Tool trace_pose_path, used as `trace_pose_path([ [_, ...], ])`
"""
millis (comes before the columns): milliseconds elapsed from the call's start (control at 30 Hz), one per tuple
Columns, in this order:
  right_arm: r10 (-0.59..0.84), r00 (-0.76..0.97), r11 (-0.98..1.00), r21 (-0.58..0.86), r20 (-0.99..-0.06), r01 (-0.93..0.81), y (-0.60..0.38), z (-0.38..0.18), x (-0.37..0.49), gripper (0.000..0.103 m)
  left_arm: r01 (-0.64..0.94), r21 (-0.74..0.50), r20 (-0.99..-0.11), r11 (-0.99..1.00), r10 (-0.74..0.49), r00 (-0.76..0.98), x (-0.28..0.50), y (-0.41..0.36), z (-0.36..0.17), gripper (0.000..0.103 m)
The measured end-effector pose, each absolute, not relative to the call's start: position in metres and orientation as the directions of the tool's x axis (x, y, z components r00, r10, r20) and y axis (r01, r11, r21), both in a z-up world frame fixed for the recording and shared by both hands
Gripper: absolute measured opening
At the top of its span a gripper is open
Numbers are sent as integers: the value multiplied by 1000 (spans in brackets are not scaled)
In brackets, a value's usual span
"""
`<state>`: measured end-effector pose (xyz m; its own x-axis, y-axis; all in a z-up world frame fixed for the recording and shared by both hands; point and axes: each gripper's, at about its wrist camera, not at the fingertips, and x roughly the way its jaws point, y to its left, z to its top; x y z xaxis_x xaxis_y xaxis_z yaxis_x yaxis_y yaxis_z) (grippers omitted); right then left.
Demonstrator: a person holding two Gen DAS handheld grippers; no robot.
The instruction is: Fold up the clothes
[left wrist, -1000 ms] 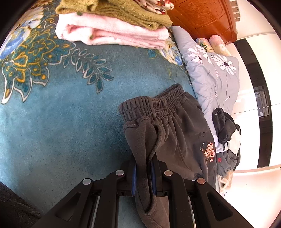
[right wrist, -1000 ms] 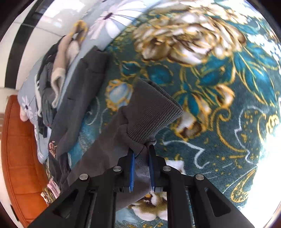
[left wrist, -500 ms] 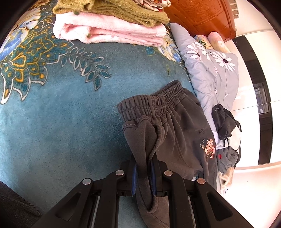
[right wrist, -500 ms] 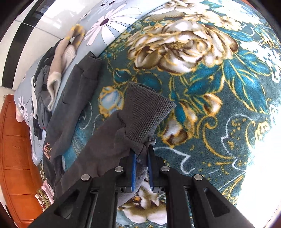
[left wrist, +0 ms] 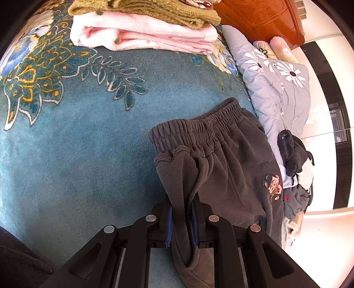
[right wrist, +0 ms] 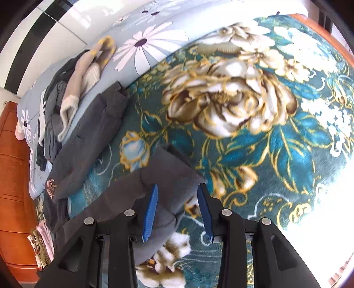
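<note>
Dark grey sweatpants [left wrist: 223, 168] lie on a teal floral blanket [left wrist: 77, 144], elastic waistband toward the far side. My left gripper [left wrist: 181, 212] is shut on a fold of the pants just below the waistband. In the right wrist view, the ribbed leg cuff [right wrist: 174, 172] rests on the blanket between the blue pads [right wrist: 151, 206] of my right gripper [right wrist: 178, 206], which stands open above it. The other leg [right wrist: 88, 141] stretches off to the left.
A stack of folded clothes, pink [left wrist: 141, 37] under olive green [left wrist: 154, 8], sits at the far edge. A grey daisy-print quilt [left wrist: 278, 88] carries a heap of unfolded garments [left wrist: 296, 164]. An orange wooden headboard [left wrist: 261, 15] stands behind.
My right gripper has opened and let go of the leg cuff, which now lies on the blanket. The left gripper keeps its hold and has shifted only slightly.
</note>
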<state>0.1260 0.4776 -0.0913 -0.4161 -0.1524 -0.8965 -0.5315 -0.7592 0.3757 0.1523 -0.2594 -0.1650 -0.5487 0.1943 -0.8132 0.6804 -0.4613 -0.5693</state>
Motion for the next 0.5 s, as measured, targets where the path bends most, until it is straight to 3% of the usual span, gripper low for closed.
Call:
trace_pose_path([
  [200, -231, -487, -734, 480, -842, -481, 460, -106, 55, 42, 696, -539, -833, -475, 181, -522, 149, -257, -167, 17],
  [500, -365, -506, -529, 621, -782, -579, 425, -167, -40, 48, 718, -522, -846, -461, 171, -505, 149, -256, -174, 17],
])
